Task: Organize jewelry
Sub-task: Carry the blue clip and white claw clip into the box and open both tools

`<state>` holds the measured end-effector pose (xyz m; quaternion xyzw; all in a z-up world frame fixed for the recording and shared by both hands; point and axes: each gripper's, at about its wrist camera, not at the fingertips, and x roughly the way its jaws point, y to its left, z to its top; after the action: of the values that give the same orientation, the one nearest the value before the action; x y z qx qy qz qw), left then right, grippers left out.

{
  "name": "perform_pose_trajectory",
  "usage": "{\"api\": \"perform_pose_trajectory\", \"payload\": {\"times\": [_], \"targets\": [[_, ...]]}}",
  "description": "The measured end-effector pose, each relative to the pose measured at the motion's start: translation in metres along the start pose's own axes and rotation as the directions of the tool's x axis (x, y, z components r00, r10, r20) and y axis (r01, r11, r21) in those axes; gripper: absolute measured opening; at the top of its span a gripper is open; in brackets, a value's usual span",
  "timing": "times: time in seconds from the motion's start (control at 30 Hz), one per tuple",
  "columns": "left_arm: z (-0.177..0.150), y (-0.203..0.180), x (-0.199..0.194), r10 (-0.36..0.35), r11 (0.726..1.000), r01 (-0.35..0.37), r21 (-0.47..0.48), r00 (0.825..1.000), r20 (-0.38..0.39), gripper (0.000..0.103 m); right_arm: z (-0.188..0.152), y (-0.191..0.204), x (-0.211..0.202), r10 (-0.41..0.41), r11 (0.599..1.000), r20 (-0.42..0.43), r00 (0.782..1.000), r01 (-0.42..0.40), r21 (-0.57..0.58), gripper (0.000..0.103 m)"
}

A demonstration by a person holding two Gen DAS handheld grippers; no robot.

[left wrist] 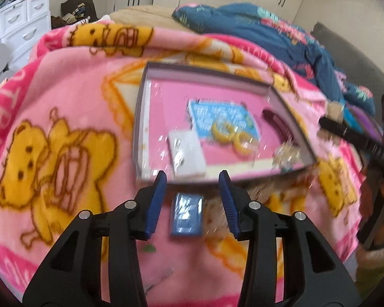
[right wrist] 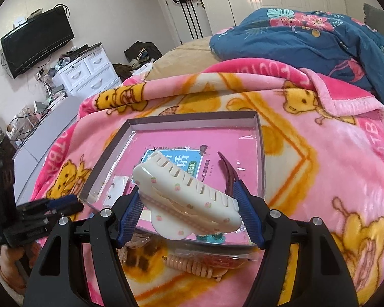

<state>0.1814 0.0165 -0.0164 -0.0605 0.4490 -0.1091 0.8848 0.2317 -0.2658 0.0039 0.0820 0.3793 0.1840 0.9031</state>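
Right wrist view has the right gripper (right wrist: 189,204) clamping the cream hair claw (right wrist: 189,197) above the tray (right wrist: 192,121), left gripper (left wrist: 192,189) open and empty, and that skewed pinch could let it twist free.

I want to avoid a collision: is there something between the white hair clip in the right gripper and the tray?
Nothing visible blocks it. The right gripper holds the white hair clip above the tray; the dark red clip lies just beside it.

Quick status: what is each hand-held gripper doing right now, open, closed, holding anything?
Left hand-held gripper: open, holding nothing, above a small blue box.
Right hand-held gripper: closed on the cream hair claw clip, over the tray.
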Motion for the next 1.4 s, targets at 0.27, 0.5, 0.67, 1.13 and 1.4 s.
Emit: {"api": "perform_pose_trajectory", "payload": {"times": [0.27,0.5,0.67,1.13,1.4], "targets": [[-0.019,0.007,0.029,0.001,1.000,-0.002,-0.014,0.995,-0.099,0.034,-0.008,0.000,0.006,0.013,1.000,-0.018,1.000,-0.012,0.009,0.068],[-0.026,0.008,0.031,-0.051,0.998,0.046,-0.048,0.994,-0.096,0.024,-0.007,-0.001,0.006,0.014,1.000,-0.013,1.000,-0.014,0.010,0.068],[-0.011,0.004,-0.001,-0.068,0.997,0.067,-0.023,0.998,-0.014,0.025,0.001,-0.004,0.008,0.007,1.000,-0.003,1.000,-0.007,0.010,0.068],[0.045,0.012,0.036,0.000,1.000,0.000,-0.029,1.000,-0.001,0.025,0.005,-0.004,0.052,-0.076,0.997,-0.057,0.995,0.075,-0.023,0.068],[0.047,0.011,0.048,0.010,0.999,-0.010,-0.038,1.000,-0.008,0.025,-0.001,0.001,0.070,-0.094,0.995,-0.085,0.992,0.092,-0.032,0.068]]}}
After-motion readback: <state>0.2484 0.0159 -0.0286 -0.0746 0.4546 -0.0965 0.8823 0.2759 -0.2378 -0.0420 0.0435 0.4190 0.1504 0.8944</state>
